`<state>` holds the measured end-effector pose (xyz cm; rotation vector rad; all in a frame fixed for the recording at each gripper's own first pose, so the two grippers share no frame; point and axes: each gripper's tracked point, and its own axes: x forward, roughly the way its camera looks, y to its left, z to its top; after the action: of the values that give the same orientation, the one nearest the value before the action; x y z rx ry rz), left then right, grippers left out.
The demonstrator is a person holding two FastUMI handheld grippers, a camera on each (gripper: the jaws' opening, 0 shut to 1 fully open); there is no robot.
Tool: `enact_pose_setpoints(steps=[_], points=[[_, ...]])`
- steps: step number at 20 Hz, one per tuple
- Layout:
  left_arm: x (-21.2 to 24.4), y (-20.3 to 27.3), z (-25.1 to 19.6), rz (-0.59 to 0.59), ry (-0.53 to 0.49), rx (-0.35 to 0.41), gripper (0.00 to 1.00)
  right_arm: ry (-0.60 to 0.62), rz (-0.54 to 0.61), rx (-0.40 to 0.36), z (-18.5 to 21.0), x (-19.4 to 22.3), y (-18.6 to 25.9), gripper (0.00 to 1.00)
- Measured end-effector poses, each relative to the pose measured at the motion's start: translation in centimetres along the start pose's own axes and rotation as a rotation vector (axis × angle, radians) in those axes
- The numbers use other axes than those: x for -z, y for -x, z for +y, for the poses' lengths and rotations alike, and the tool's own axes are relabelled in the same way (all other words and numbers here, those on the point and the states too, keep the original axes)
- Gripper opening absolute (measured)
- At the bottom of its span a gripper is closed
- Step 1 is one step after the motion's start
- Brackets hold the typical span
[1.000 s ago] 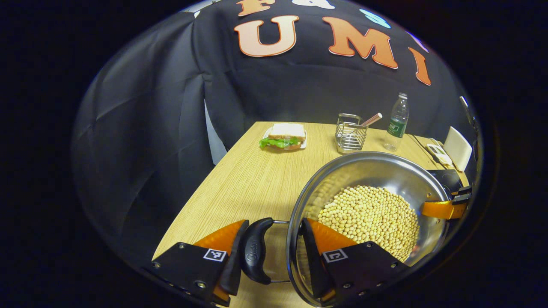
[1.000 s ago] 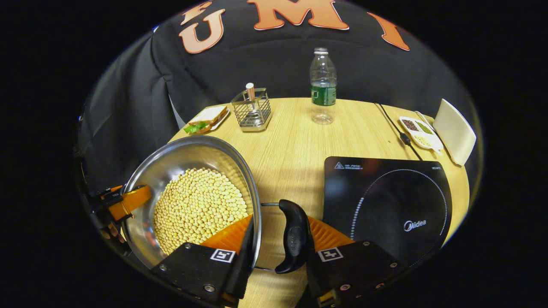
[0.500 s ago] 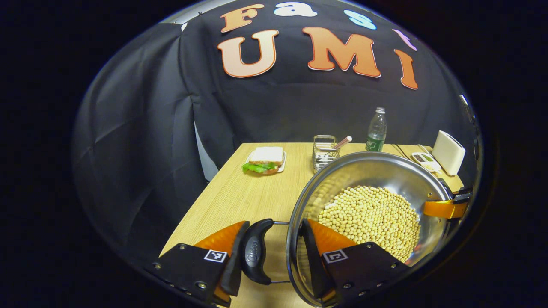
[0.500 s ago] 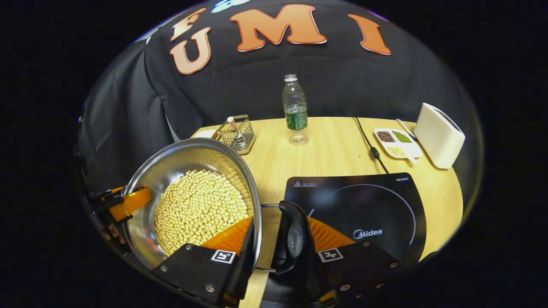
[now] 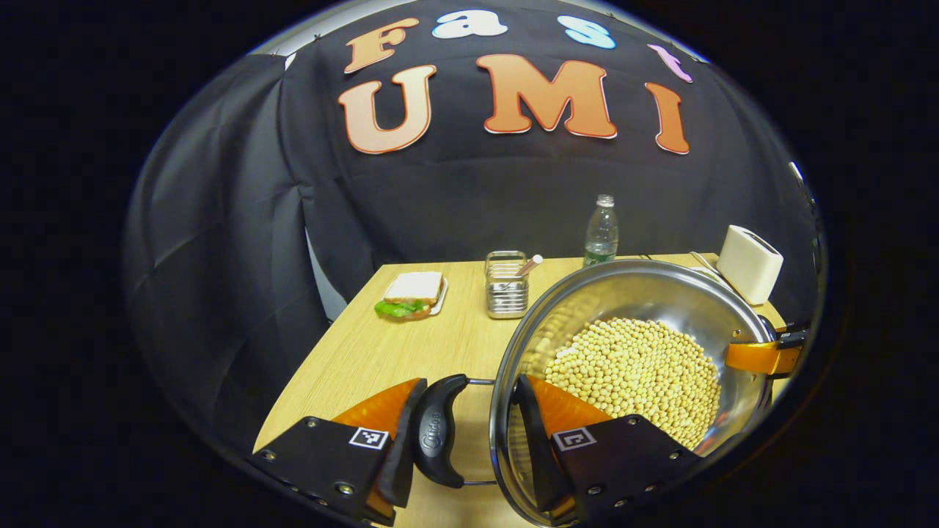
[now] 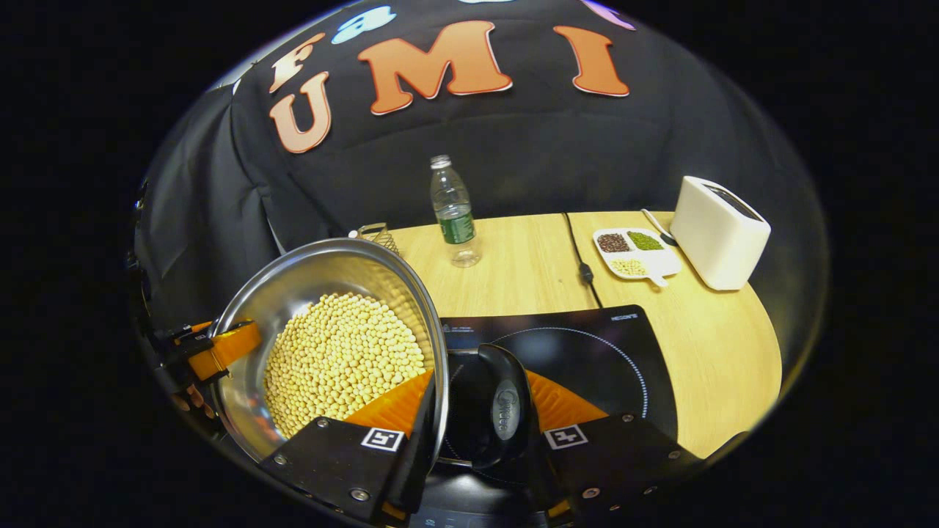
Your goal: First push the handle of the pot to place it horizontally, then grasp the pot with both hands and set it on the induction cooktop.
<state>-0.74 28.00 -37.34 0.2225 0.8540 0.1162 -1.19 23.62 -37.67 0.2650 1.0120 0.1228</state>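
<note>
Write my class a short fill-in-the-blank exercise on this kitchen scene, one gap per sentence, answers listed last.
1. The round steel pot is filled with pale yellow ____.
2. The black induction cooktop lies on a wooden ____.
3. The white toaster stands beside a white divided dish with ____ kinds of grains.
4. The left claw and the right claw each grip a ____ of the pot.

Answers: beans; table; three; handle
</note>
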Motion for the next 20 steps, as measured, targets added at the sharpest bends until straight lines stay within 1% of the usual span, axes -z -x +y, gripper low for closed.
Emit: enact_pose_setpoints(steps=[11, 15, 20], points=[[-0.3, -0.7, -0.4, -0.007, -0.033, 0.064, 0.66, -0.074, -0.019, 0.048, -8.1, 0.0, 1.2, 0.55], [-0.4, -0.9, -0.6, 0.003, -0.037, 0.081, 0.66, -0.088, -0.014, 0.064, -10.1, 0.7, 1.3, 0.55], [-0.6, -1.1, -0.5, 0.017, -0.039, 0.096, 0.66, -0.101, -0.006, 0.078, -11.6, 1.1, 1.1, 0.55]])
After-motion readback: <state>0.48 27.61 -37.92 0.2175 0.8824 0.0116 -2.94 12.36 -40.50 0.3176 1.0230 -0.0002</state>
